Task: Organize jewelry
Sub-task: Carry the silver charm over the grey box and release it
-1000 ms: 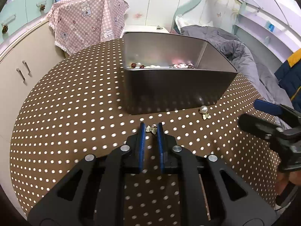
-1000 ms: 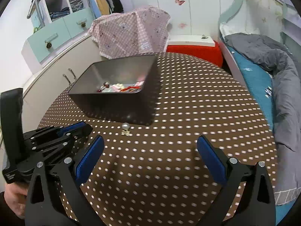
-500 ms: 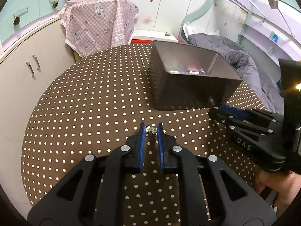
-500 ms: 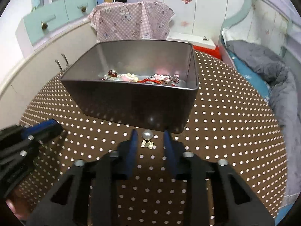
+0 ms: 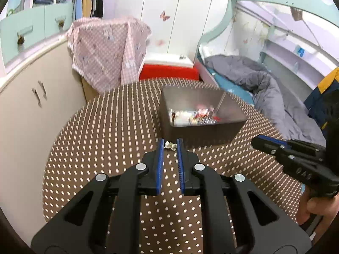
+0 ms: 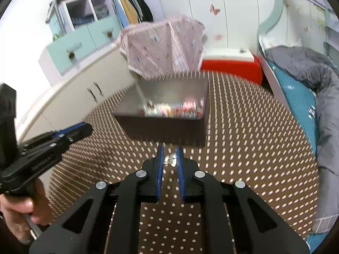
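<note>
My left gripper (image 5: 170, 146) is shut on a small gold bow earring (image 5: 170, 145), held above the table in front of the grey metal box (image 5: 203, 132). My right gripper (image 6: 170, 157) is shut on a pearl earring with a gold bow (image 6: 170, 160), also raised, just in front of the box (image 6: 165, 130). The box holds a pile of pearl and red jewelry (image 6: 169, 110). Each gripper shows in the other's view: the right one (image 5: 257, 142) at the right, the left one (image 6: 88, 128) at the left.
The round table has a brown cloth with white dots (image 5: 106, 139). A pink checked cloth (image 5: 110, 50) covers something behind the table. Cabinets (image 5: 31, 97) stand at the left, a bed with a grey duvet (image 5: 264, 84) at the right, a red box (image 5: 169, 72) behind.
My right gripper closed on the pearl earring and lifted it from the table. Both grippers have risen and pulled back from the box, each holding its earring.
</note>
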Available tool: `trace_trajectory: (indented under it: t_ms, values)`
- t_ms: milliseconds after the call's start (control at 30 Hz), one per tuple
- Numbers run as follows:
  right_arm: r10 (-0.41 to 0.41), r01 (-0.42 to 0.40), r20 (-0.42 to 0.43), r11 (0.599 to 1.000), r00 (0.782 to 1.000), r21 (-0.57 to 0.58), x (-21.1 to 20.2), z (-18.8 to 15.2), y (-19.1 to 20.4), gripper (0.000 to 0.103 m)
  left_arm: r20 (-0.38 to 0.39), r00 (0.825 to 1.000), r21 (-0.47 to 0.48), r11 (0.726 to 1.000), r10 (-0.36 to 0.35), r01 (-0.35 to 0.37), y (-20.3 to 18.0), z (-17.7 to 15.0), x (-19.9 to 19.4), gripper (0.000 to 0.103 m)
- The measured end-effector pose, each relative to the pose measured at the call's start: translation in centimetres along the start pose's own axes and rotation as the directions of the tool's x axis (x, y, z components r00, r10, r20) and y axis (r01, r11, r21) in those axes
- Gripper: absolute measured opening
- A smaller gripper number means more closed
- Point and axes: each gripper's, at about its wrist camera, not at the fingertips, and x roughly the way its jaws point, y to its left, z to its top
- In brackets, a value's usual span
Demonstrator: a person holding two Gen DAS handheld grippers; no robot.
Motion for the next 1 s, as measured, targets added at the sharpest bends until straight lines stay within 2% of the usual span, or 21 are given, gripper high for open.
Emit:
trace_trajectory:
  t_ms: [300, 500, 733, 1000]
  values:
    - [0.044, -0.036, 0.139, 0.997, 0.989, -0.066, -4.6, 6.9, 1.0, 0.01, 0.119, 0.993, 0.03, 0.999, -0.02, 0.016, -0.9, 4.9, -3.3, 0.012]
    - [0.066, -0.047, 0.188, 0.993, 0.98, -0.107, -5.8, 10.3, 1.7, 0.01, 0.163, 0.985, 0.042, 0.998, -0.047, 0.041, -1.9, 7.7, -4.0, 0.012]
    - [0.084, -0.065, 0.168, 0.991, 0.982, -0.115, -4.4, 12.3, 1.5, 0.01, 0.175, 0.983, 0.034, 0.998, -0.059, 0.053, -2.8, 10.0, -3.5, 0.012]
    - [0.095, -0.089, 0.088, 0.994, 0.992, -0.071, -1.1, 12.2, 0.3, 0.01, 0.122, 0.991, 0.039, 0.998, -0.053, 0.049, -3.8, 10.9, -0.8, 0.012]
